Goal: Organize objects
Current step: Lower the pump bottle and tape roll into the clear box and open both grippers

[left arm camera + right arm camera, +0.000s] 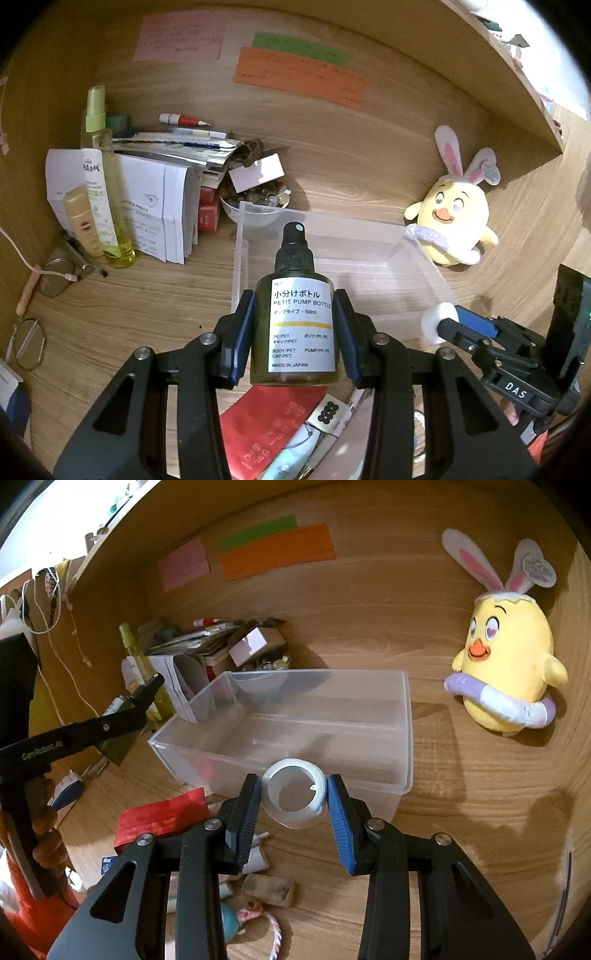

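My left gripper (294,332) is shut on a dark pump bottle (295,317) with a white label, held upright above the desk, just in front of the clear plastic bin (406,266). The bottle also shows in the right wrist view (122,705) at the left. My right gripper (293,797) is shut on a white tape roll (295,794), held at the near rim of the clear bin (406,738). The tape roll also shows in the left wrist view (437,323), at the right. The bin looks empty.
A yellow chick plush (506,657) stands right of the bin. A tall yellow spray bottle (105,184), papers (159,206), pens and a bowl of small items (255,206) crowd the back left. A red packet (159,819) and small clutter lie near the front. Glasses (55,273) lie at the left.
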### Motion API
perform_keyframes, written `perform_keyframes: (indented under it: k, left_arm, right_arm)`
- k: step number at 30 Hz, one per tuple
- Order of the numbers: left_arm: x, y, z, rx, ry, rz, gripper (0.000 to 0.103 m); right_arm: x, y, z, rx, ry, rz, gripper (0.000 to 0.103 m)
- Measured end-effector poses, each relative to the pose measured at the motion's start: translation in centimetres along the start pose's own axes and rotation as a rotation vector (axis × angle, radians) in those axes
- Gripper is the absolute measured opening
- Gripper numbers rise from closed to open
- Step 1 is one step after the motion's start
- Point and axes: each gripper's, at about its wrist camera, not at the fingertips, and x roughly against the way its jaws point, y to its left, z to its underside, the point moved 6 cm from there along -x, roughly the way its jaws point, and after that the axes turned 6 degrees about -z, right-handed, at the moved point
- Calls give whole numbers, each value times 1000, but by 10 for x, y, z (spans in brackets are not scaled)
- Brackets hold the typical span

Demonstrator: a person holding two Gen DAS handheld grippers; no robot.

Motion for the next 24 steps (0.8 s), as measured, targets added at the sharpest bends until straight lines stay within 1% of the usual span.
perform_keyframes:
  k: [3,5,8,12,14,17,19,24]
  left_arm:
    - [-1,0,-2,4,0,0,41]
    - [-2,0,-3,8,-4,-3,41]
    - [-3,-1,-9,6,-10,-1,41]
    - [-9,-5,-19,0,-4,13,41]
    - [-13,-6,-24,-7,4,17,41]
    - [-23,-9,-29,-15,29,26,41]
    - [-33,-10,-32,-18,58,30,41]
    - [-60,-13,-33,-39,137,34,41]
  right_arm:
    - [0,1,-2,16,-3,-1,34]
    - [3,3,-6,20,-9,-23,34]
    - [16,12,-14,45,-40,-42,34]
    - [28,19,-30,78,-79,-31,34]
    - [28,18,-39,95,-88,-8,34]
    - [21,14,-51,101,-90,17,34]
    - [14,8,-59,88,-88,18,34]
    - [-10,-6,-69,58,-40,37,34]
